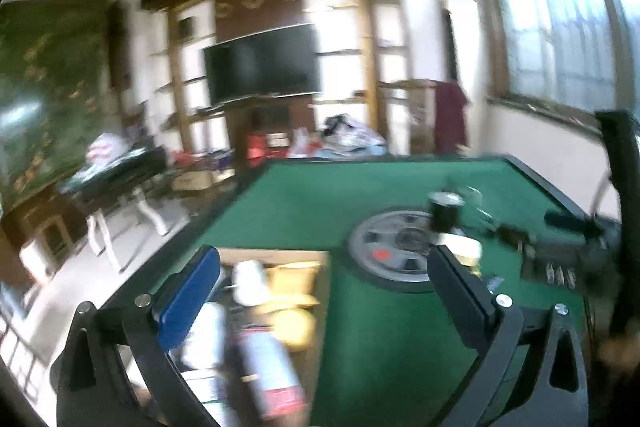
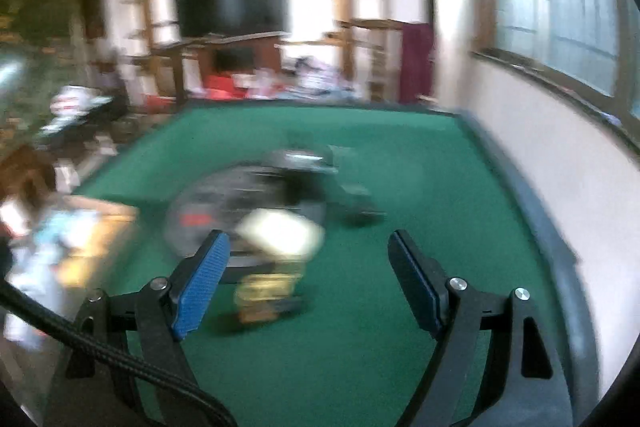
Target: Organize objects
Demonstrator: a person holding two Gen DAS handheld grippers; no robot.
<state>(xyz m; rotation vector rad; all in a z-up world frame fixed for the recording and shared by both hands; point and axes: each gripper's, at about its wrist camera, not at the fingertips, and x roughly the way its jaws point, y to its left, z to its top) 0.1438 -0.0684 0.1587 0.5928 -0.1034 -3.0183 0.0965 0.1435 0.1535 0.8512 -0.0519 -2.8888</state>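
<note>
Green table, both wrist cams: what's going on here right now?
A person with a gripper in each hand is tidying things on a green table. Both grippers are open and empty: the left gripper hangs over the edge of a cardboard box already holding bottles and packets, and the right gripper faces a blurred yellowish item on the felt. A grey round disc and a dark cup are out on the table too.

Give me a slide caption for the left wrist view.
Open left gripper above a green table, over a wooden box of items beside a grey disc.
</note>
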